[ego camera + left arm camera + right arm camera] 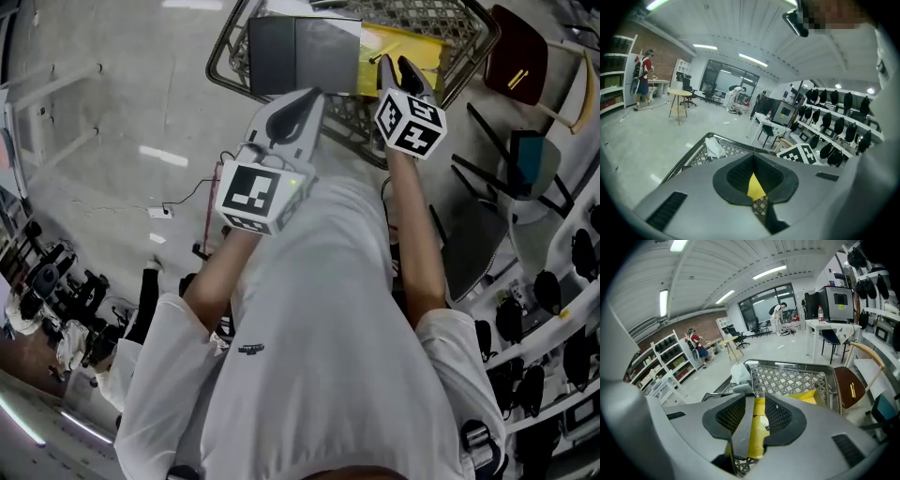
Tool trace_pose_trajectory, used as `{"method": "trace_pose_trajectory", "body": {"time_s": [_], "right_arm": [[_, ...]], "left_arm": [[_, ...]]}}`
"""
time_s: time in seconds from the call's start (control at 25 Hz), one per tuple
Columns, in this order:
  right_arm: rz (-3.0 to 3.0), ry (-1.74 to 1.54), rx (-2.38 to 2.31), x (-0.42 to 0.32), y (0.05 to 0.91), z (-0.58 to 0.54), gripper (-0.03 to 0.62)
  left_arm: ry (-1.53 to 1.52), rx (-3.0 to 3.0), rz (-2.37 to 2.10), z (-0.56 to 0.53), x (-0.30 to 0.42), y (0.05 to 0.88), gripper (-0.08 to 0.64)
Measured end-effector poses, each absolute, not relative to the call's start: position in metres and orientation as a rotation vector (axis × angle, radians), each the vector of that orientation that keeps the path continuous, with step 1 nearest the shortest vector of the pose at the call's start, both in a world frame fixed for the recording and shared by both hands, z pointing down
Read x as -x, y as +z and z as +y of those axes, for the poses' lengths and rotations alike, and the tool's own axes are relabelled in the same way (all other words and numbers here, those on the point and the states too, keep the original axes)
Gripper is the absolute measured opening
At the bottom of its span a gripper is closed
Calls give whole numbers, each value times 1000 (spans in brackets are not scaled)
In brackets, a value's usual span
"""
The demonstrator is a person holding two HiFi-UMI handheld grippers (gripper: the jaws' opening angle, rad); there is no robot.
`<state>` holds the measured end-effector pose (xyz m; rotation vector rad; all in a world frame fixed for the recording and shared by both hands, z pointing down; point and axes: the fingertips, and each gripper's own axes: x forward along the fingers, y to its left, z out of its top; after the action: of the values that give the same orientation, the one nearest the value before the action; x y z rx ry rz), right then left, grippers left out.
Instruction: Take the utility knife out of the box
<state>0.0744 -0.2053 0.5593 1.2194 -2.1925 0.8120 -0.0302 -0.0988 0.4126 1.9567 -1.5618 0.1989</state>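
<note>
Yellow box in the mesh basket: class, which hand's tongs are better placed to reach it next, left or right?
Right, probably. The right tongs stand apart directly above the yellow box, which shows between them in the right gripper view. The left tongs are together, at the grey panel's edge beside it.

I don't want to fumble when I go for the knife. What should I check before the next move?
1. Right gripper jaws apart: ok.
2. Right jaws free of obstruction: not ok, a gray flap stands between them.
3. Left gripper free: ok, its tips are together with nothing held.
4. Yellow box sits in the mesh basket ahead of both grippers: ok.
5. Utility knife located: cannot tell, no view shows it.
</note>
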Motion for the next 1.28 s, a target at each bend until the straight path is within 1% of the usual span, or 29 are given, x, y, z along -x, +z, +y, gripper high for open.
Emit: {"method": "trace_pose_trajectory", "body": {"time_s": [0.12,0.2,0.8,1.12,1.28], "right_arm": [[-2133,821,-1251,-78,581,-213,132],[-2100,828,-1250,-77,596,-215,144],[-1841,874,-1229,-83,687,-240,156],[-1728,983,-1279,-95,723,-246,156],[-1690,979,-1291,-96,733,-246,138]], "left_arm": [[204,-1944,-1551,-100,28,421,2],[202,-1929,-1551,-101,30,426,2],[230,-1852,-1543,-108,44,463,2],[258,-1822,-1531,-107,46,480,2],[269,-1812,-1522,-107,47,483,2]]}}
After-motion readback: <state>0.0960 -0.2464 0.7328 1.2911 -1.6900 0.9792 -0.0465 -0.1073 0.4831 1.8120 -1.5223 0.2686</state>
